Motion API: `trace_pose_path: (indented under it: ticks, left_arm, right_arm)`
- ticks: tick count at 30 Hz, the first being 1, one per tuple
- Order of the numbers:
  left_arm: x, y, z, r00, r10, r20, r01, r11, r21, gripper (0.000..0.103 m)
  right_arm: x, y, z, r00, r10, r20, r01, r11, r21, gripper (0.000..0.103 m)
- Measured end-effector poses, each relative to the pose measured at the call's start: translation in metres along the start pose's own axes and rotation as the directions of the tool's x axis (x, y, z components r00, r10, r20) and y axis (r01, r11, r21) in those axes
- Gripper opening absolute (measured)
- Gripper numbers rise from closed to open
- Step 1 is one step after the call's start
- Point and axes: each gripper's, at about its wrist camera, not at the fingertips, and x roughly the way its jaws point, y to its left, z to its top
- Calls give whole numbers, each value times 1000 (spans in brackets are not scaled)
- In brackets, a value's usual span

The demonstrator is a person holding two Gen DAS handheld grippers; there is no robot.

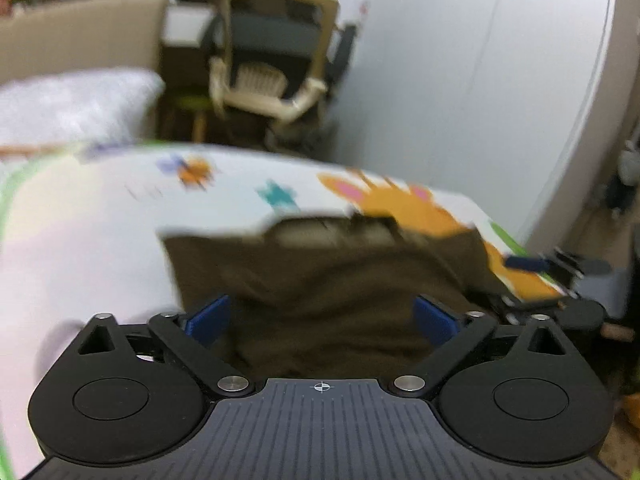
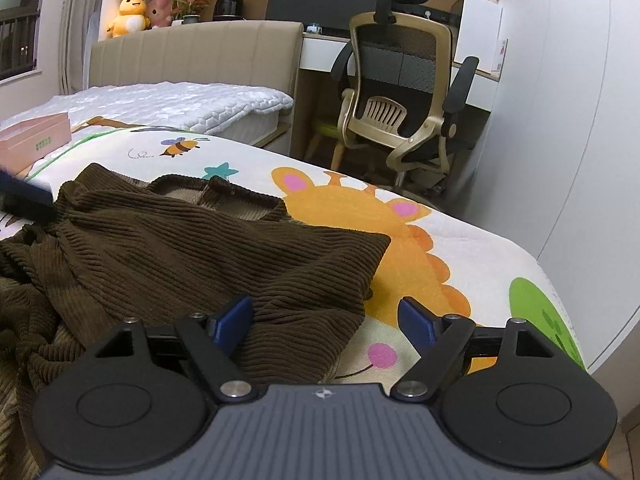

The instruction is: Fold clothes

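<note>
A brown corduroy garment [image 2: 180, 248] lies crumpled on a cartoon-print blanket [image 2: 460, 248], its waistband or collar opening facing the far side. My right gripper [image 2: 325, 322] is open low over the garment's near right corner; its left pad sits over the cloth and its right pad over bare blanket. In the blurred left wrist view, the garment [image 1: 320, 272] fills the space between the wide-apart pads of my left gripper [image 1: 320, 320], which is open, pads not visibly pressing. The left gripper's dark finger [image 2: 24, 200] shows at the garment's left edge. The right gripper [image 1: 552, 264] appears at the blanket's right edge.
A beige office chair [image 2: 400, 92] stands beyond the bed by a desk. A pink box [image 2: 32, 140] rests on the blanket at far left. A white quilted mattress [image 2: 172, 104] and padded headboard [image 2: 192, 52] lie behind. White wardrobe doors [image 2: 560, 120] close off the right.
</note>
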Motion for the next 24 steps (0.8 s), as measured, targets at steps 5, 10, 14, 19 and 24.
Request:
trace_pose_path:
  ticks: [5, 10, 14, 19, 24]
  left_arm:
    - [29, 13, 0, 995, 62, -83, -64, 998, -24, 69]
    - [40, 3, -9, 994, 64, -84, -60, 997, 53, 42]
    - [28, -12, 4, 995, 98, -2, -96, 983, 154, 19]
    - [37, -1, 9, 985, 172, -31, -164, 970, 182, 20]
    - [37, 16, 1, 987, 148, -64, -137, 980, 142, 44]
  right_arm:
    - [-1, -2, 0, 1000, 7, 3, -7, 1000, 12, 81]
    - [0, -3, 0, 1000, 12, 3, -12, 1000, 18, 81]
    - [-2, -4, 7, 1000, 16, 23, -17, 1000, 15, 79]
    - [5, -9, 24, 1000, -20, 19, 20, 1000, -19, 77]
    - [26, -31, 25, 995, 46, -86, -39, 996, 82, 77]
